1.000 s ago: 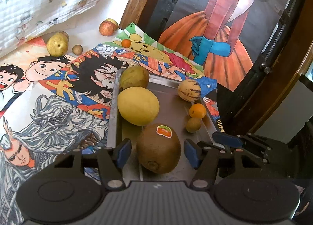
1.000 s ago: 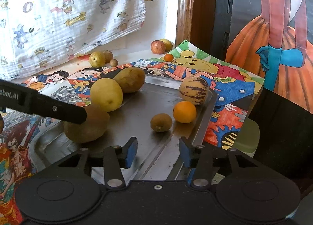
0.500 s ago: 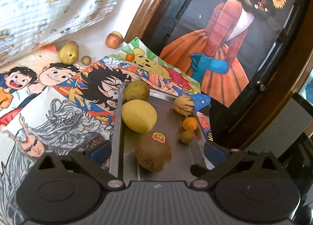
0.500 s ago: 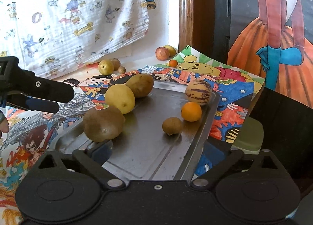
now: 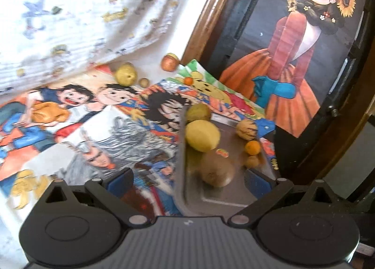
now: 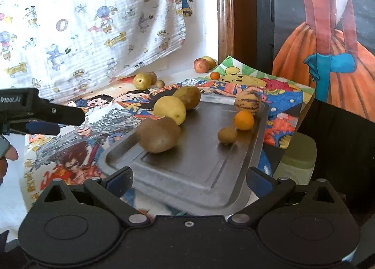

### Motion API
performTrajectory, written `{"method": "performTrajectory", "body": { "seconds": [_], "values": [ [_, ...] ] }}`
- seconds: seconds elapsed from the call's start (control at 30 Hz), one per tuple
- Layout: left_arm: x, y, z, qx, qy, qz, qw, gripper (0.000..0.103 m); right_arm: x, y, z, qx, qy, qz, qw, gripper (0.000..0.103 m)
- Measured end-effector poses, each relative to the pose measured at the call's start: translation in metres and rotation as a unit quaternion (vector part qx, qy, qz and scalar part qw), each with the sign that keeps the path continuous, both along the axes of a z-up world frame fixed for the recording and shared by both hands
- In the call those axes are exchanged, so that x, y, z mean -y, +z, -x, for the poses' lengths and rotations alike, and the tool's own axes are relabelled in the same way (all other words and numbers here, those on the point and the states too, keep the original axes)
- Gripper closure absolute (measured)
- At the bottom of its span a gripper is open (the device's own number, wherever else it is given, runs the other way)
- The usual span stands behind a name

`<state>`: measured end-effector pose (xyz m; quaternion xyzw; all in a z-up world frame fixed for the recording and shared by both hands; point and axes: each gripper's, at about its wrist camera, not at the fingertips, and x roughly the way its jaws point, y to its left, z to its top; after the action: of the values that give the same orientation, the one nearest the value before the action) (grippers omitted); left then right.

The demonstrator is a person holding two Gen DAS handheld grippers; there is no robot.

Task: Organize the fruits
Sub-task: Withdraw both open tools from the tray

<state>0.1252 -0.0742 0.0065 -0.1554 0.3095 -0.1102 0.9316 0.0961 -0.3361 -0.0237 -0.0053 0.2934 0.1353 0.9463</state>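
My left tongs [image 5: 188, 178]: jaws spread wide, pinching nothing, hanging over the near end of the tray. My right tongs [image 6: 188, 181]: likewise spread wide and empty, pointing over the tray's near edge. Neither is touching any fruit.

Flat grey metal tray [image 6: 201, 175], lying on colourful cartoon posters [image 6: 98, 126] that are covering the surface. It is carrying six pieces, in two loose rows:
- large brown kiwi with a sticker [image 6: 159, 134], nearest me on the left side;
- big yellow round fruit [image 6: 170, 108], touching the kiwi from behind;
- olive-brown oval fruit [image 6: 188, 97], just behind the yellow one at the far left corner;
- small brown kiwi-like fruit [image 6: 227, 135], on the right side;
- small orange citrus [image 6: 244, 120], just behind it;
- cream melon with purple stripes [image 6: 248, 102], at the far right corner.

Still lying off the tray, well apart from it, near the white printed cloth [image 6: 93, 23] at the back:
- yellow-green pear [image 6: 141, 81] with a small brown fruit [image 6: 160, 84] beside it and another partly hidden behind;
- red apple [image 6: 201, 65] with a yellow fruit tucked behind it;
- tiny orange fruit [image 6: 214, 75] on the poster's far edge.

I am judging the sorting as roughly half done: six are gathered, about six are waiting at the back.
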Motion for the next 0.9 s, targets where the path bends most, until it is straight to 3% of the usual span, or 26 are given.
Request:
{"method": "performTrajectory", "body": {
  "seconds": [0.3,0.57,0.9],
  "values": [
    [-0.024,-0.008,0.027,-0.021,0.024,-0.009,0.9994,0.0,-0.023,0.002,0.041,-0.021,-0.035,-0.021,0.999,0.001],
    [-0.036,-0.009,0.042,-0.026,0.032,-0.015,0.999,0.0,-0.043,0.002,0.07,-0.042,-0.022,-0.042,0.998,0.001],
    [-0.058,-0.015,0.064,-0.034,0.053,-0.007,0.998,0.0,-0.064,0.012,0.085,-0.03,-0.001,-0.032,0.999,0.001]
  ]
}}
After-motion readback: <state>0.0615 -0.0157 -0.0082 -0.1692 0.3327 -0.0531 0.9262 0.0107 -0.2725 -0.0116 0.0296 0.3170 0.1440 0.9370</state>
